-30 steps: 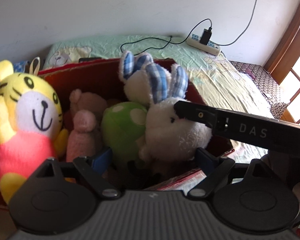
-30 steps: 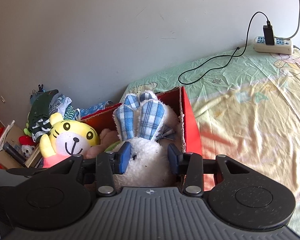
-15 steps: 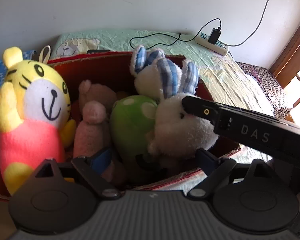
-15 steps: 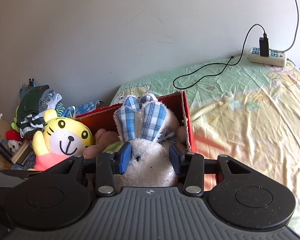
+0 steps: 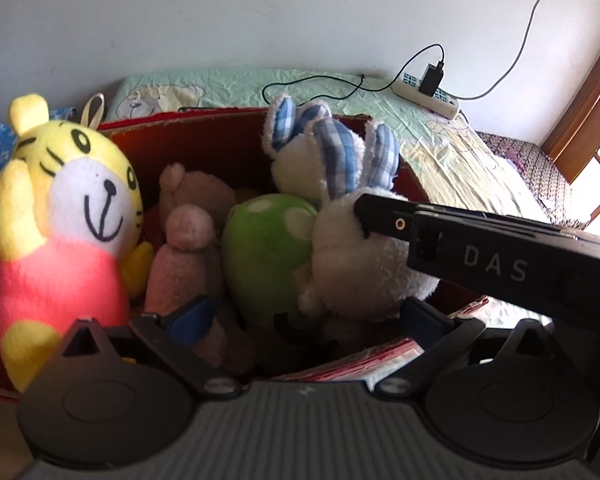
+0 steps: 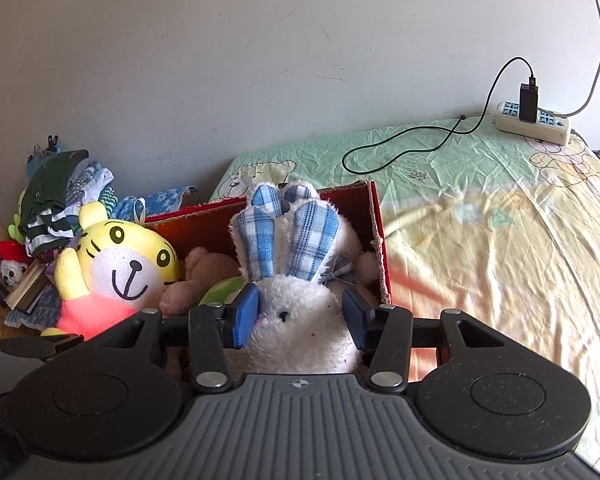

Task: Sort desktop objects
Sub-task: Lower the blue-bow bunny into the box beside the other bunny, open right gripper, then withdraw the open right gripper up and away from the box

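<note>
- My right tongs (image 6: 300,318) are opening: the white rabbit's (image 6: 300,320) head sits between the two blue pads; the left pad lies against the fur, the right pad stands just off it, so the pinch is off.
- In the left wrist view the same right tongs (image 5: 364,212) reach in from the right as a black bar whose tip touches the rabbit's (image 5: 360,264) head.
- My left tongs (image 5: 304,316) are opening too and stand spread wide, pads low at the near edge of the red box (image 5: 204,136), pinching nothing; the foot of the green spotted toy (image 5: 264,240) lies between them, untouched as far as I can tell.
- The rabbit sits in the right end of the red box (image 6: 374,216), its blue-checked ears (image 6: 288,236) upright and leaning on a second white plush with matching ears (image 5: 296,128) behind it.
- Left of the rabbit, touching it, is the green spotted toy (image 6: 220,290); left of that the pink plush (image 5: 180,256) and a brown plush (image 5: 196,192) behind.
- The yellow tiger toy (image 5: 60,216) stands upright at the box's left end, head above the rim.
- The box rests on a bed sheet (image 6: 480,240) printed with bears; a power strip (image 6: 534,122) with a black charger and cable lies near the wall.
- Folded clothes (image 6: 60,200) are heaped to the left, beyond the box.
</note>
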Demonstrator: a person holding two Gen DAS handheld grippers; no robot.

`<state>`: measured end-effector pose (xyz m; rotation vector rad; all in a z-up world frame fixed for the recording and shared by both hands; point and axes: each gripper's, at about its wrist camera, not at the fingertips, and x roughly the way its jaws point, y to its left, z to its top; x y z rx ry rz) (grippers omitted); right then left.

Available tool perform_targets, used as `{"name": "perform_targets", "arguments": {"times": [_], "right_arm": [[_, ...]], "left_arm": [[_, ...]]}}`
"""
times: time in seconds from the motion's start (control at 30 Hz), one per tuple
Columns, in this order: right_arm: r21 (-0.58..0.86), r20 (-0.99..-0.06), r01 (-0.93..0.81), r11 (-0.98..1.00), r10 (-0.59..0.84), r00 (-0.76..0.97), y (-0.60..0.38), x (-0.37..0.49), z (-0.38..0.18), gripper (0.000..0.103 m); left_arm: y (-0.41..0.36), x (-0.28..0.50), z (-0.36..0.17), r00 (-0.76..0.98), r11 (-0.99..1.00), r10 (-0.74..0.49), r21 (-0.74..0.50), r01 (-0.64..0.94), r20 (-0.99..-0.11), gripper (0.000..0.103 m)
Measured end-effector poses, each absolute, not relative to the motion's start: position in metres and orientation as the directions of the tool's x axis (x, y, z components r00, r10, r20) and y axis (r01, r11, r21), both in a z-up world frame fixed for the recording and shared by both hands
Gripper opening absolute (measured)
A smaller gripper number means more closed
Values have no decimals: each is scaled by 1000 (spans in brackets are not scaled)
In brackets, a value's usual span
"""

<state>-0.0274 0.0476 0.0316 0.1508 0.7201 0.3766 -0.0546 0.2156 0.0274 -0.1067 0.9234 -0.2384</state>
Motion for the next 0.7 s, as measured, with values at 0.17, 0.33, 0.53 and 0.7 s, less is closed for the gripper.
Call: {"name": "perform_targets", "arguments": {"times": [0.17,0.33,0.53,0.7], "right_arm": [[234,-656,-296,926,375,655,58,-28,30,74],[247,-644,-298,922,386,660,53,-29,38,73],[332,-569,-313,890,453,686,22,-34,65,76],[318,-611,-252,914,401,682,-9,-35,73,76]], "left_arm": [[209,-56,30,593,976,-213,-139,169,-777,101],[206,-62,39,613,985,-160,-90,144,-773,101],[204,-82,67,680,999,-44,-26,37,-732,101],[183,-96,89,708,1000,12,3,-13,-706,101]]}}
